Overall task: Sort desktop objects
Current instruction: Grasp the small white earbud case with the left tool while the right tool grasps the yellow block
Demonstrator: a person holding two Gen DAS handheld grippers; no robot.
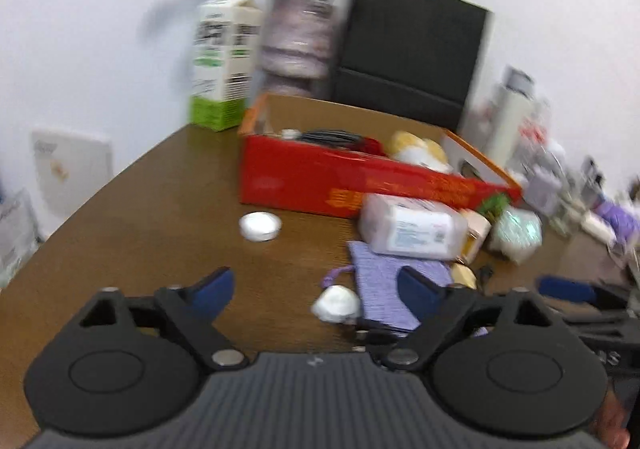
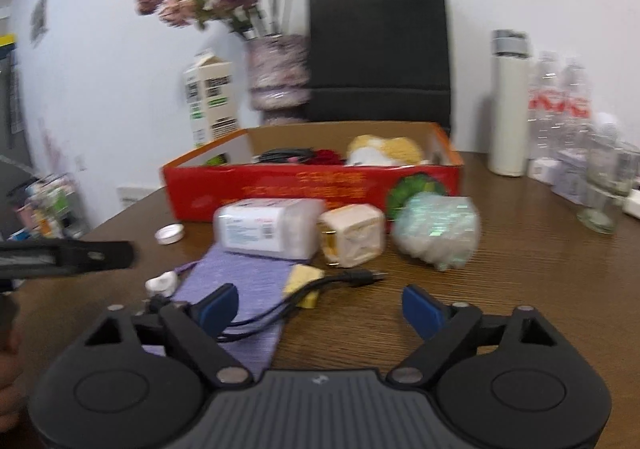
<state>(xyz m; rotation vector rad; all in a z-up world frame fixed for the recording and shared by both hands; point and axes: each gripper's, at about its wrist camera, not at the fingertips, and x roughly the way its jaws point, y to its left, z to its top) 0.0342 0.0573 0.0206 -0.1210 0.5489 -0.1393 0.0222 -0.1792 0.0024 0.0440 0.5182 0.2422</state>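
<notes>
Both your left gripper (image 1: 316,291) and right gripper (image 2: 320,307) stand spread and empty above the brown wooden table (image 2: 520,281), loose clutter lying before the red cardboard box (image 2: 304,187).

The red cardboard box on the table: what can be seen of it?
The red cardboard box is a long, shallow, open-topped tray with plain brown inner walls, orange rim and blurred gold print plus a green motif on its front. It sits flat on the brown wooden table, holding black cables, something dark red and a yellow-white soft item. A white plastic-wrapped pack lies right before it.
</notes>
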